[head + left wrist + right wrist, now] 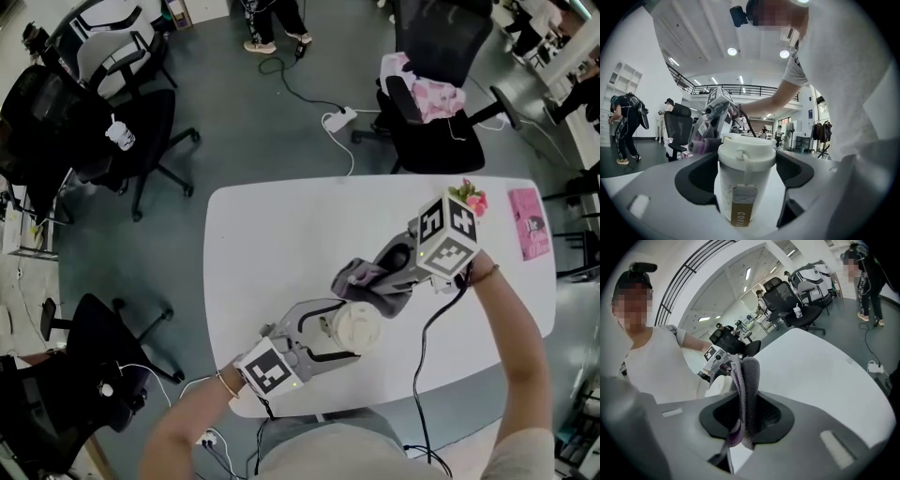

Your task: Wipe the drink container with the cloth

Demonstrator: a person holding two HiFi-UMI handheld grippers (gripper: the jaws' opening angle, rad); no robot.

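A white lidded drink container [361, 328] with a brown tag stands near the white table's [272, 244] front edge. My left gripper [335, 328] is shut on it, one pad on each side of the container [745, 183]. From the right, my right gripper [382, 281] is shut on a grey-purple cloth [358, 277]. The cloth hangs beside the container's far side, at or near the lid. In the right gripper view the cloth [746, 394] stands folded between the jaws, with the container [719, 386] just behind it.
A pink booklet [527, 223] and a small flower bunch [469, 197] lie at the table's far right. Black office chairs [433, 103] [122, 141] stand beyond the table. A power strip [339, 119] with its cable lies on the floor.
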